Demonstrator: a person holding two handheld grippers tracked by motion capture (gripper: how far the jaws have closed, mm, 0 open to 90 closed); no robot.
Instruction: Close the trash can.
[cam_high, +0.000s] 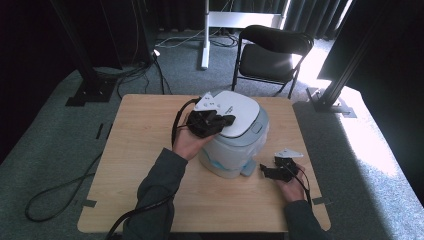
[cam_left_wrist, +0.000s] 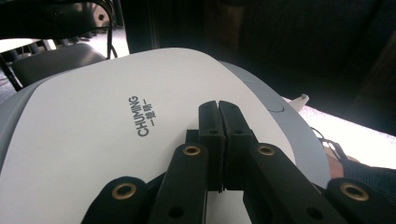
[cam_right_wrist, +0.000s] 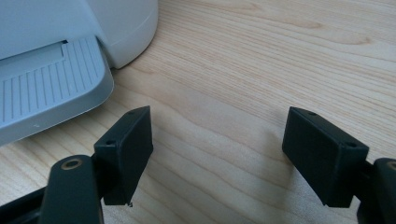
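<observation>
Two hand-held grippers work at a wooden table (cam_high: 150, 165) on which a pale lidded bin (cam_high: 235, 145) stands near the middle.

Left gripper (cam_high: 220, 121): held in the person's left hand (cam_high: 187, 142) at the left edge of the white lid (cam_high: 240, 112). In the left gripper view its jaws are pressed together with nothing between them, and the gripper (cam_left_wrist: 218, 114) lies over the lid's top surface (cam_left_wrist: 93, 154), just beside the printed word "CHUMING" (cam_left_wrist: 138, 116). Whether the jaw tips actually touch the lid cannot be told.

Right gripper (cam_high: 264, 171): held in the right hand (cam_high: 292, 189) low over the table, to the right of the bin's base and near its foot pedal (cam_high: 248, 170). In the right gripper view the gripper (cam_right_wrist: 217, 144) has its jaws spread wide apart, with bare wood (cam_right_wrist: 261, 60) between them and nothing held. The ribbed grey pedal (cam_right_wrist: 46, 88) lies just beyond and to the left of the left-hand jaw, apart from it.

Background: a black folding chair (cam_high: 272, 52) stands on the grey carpet beyond the far edge of the table.
</observation>
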